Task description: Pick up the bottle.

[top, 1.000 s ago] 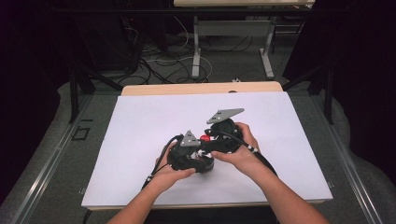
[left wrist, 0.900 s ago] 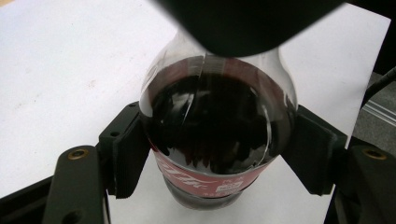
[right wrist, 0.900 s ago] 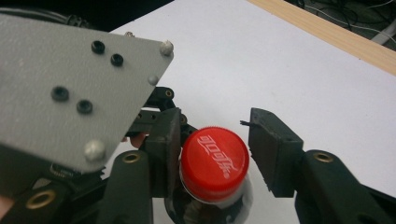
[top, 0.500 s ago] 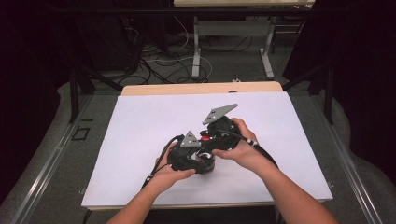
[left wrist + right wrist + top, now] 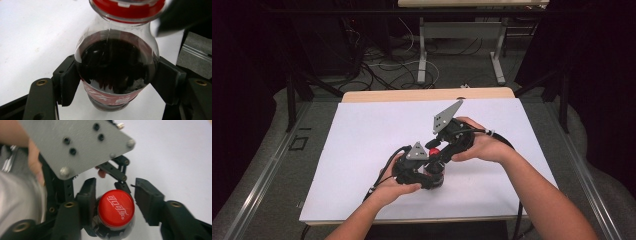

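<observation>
A small cola bottle (image 5: 115, 65) with dark drink and a red cap (image 5: 115, 208) stands on the white tabletop (image 5: 362, 140). My left gripper (image 5: 115, 85) is shut on the bottle's body, one pad pressed on each side just above the red label. My right gripper (image 5: 115, 185) comes down over the cap from above. Its jaws sit on either side of the cap, one pad touching it and the other a thin gap away. In the high view both grippers meet near the table's middle, left gripper (image 5: 429, 177) and right gripper (image 5: 437, 152), with the cap (image 5: 433, 151) between them.
The left gripper's grey plate (image 5: 75, 145) and linkage sit close above the right jaws. A wooden strip (image 5: 427, 95) edges the table's far side. Cables (image 5: 382, 60) and a metal table frame (image 5: 422, 50) lie on the floor beyond.
My right gripper has rolled over the cap, its grey plate swinging from flat to steeply raised. The left gripper and the bottle have stayed in place.
</observation>
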`<action>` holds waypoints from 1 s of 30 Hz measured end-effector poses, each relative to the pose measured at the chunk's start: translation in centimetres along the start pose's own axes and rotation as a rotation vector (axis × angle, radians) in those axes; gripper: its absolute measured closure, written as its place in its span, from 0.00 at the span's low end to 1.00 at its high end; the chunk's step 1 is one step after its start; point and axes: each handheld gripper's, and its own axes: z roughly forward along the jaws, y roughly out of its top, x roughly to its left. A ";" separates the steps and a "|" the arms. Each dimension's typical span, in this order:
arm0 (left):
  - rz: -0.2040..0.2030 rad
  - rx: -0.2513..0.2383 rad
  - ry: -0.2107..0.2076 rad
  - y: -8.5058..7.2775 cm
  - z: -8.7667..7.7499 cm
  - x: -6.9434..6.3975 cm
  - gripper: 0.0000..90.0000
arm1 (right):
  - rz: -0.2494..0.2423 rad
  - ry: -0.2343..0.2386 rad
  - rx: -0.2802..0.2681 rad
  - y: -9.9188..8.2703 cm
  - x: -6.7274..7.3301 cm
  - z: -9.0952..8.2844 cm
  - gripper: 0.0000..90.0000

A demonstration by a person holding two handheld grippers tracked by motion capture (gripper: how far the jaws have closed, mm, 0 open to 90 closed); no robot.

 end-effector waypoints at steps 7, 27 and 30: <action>-0.035 -0.002 0.034 -0.1 -0.1 0.4 0.33 | 0.241 -0.262 -0.033 0.3 2.0 0.2 0.47; -0.046 0.001 0.087 -0.2 0.2 0.5 0.34 | 0.370 -0.341 -0.056 0.2 2.8 1.0 0.68; -0.042 0.012 0.068 -0.1 0.0 0.4 0.34 | 0.290 -0.257 -0.023 0.3 2.1 0.6 0.68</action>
